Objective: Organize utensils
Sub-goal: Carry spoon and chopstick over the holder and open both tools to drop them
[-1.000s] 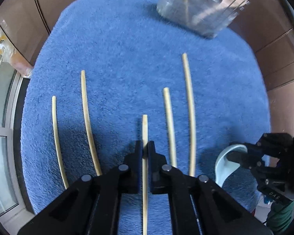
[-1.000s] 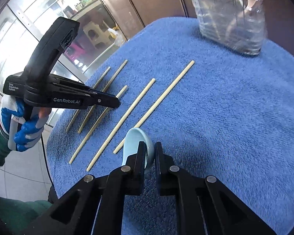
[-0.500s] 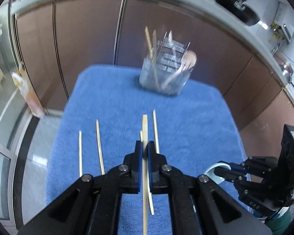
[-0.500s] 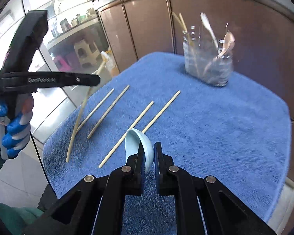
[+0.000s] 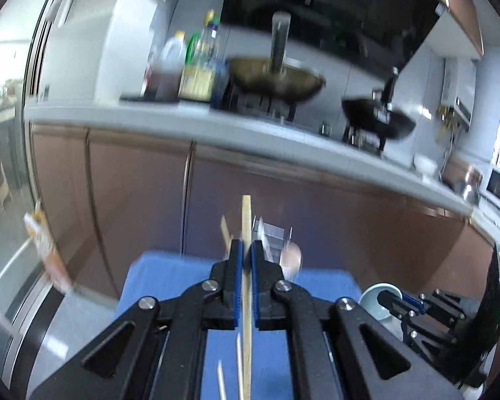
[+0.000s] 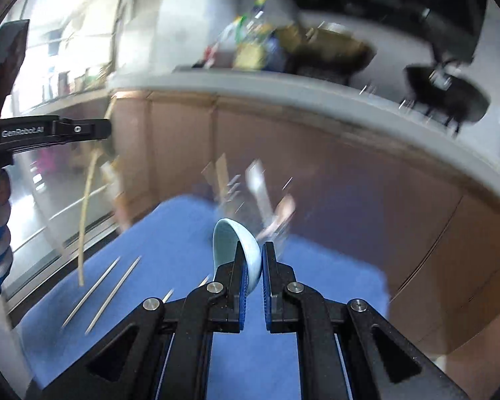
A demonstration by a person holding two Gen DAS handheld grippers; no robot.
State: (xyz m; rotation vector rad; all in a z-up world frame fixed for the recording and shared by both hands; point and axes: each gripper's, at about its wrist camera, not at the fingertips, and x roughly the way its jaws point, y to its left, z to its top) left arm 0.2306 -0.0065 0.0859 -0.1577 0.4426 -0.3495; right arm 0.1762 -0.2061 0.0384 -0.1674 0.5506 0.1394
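The blue towel [image 6: 170,250] covering the bench is the widest thing below me, and the loose chopsticks [image 6: 111,285] lying on it are near its edge, so a careless sweep on the way could knock them off. The clear holder [image 6: 250,200] at the far end of the towel is blurred in both views; I judge it to be where both items go, and it already has utensils standing in it, so a badly aimed entry could jam against them or tip it over.

My right tongs [image 6: 252,260] are clamped on the pale blue spoon [image 6: 236,243], gripping near the bowl with little of the pads covering it; glazed ware like that could twist or slide out if I swing fast. My left tongs [image 5: 246,253] are pinched tight on a single chopstick [image 5: 246,220], which runs through the jaws and sticks out well ahead of them. That long thin stick could pivot in the grip, or its tip could hit the holder's rim before I am lined up.
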